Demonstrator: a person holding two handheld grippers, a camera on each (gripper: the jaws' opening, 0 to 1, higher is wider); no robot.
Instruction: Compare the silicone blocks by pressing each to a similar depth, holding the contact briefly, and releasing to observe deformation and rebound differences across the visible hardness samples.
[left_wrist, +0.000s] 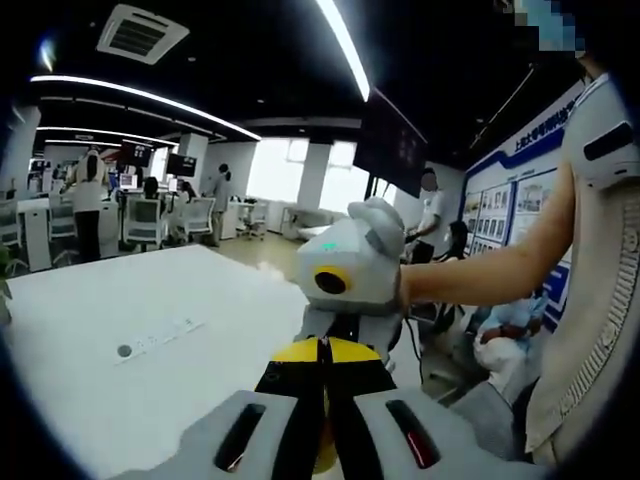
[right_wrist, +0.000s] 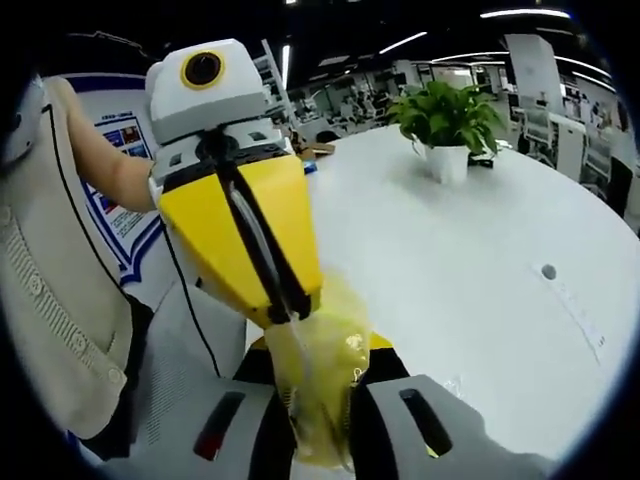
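Observation:
A translucent yellow silicone block (right_wrist: 325, 405) hangs over the edge of the white table (right_wrist: 470, 260), held between both grippers. In the right gripper view my right gripper (right_wrist: 322, 372) is shut on the block's lower part, its grey jaws on either side. The yellow-bodied left gripper (right_wrist: 298, 316) comes in from the upper left and pinches the block's top edge. In the left gripper view my left gripper (left_wrist: 322, 352) has its jaws nearly together on a thin yellow sliver of the block (left_wrist: 322, 458), and the right gripper (left_wrist: 345, 275) faces it just beyond.
A potted green plant (right_wrist: 446, 118) stands at the table's far side. A flush socket strip (right_wrist: 578, 305) (left_wrist: 160, 340) is set into the tabletop. The person's arm (left_wrist: 480, 275) and vest are close by. Chairs, desks and people fill the office behind.

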